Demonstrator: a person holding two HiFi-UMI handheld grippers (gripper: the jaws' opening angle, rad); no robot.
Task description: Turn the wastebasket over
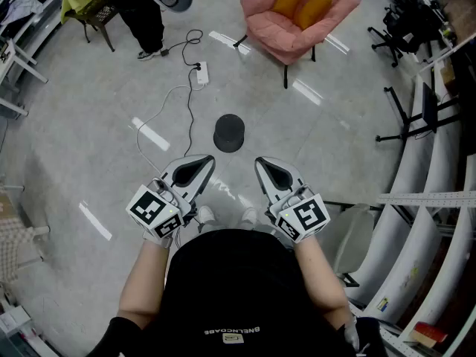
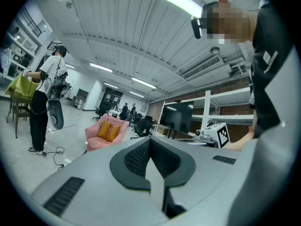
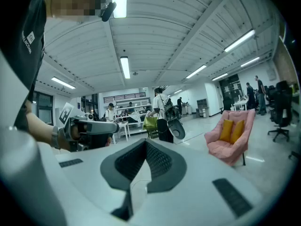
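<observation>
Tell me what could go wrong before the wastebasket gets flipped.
1. The left gripper and right gripper are both shut and empty, short of the wastebasket. Nudged with closed jaws, it may just slide on the glossy floor.
2. A cable lies on the floor just left of the wastebasket. A step forward could snag it.
</observation>
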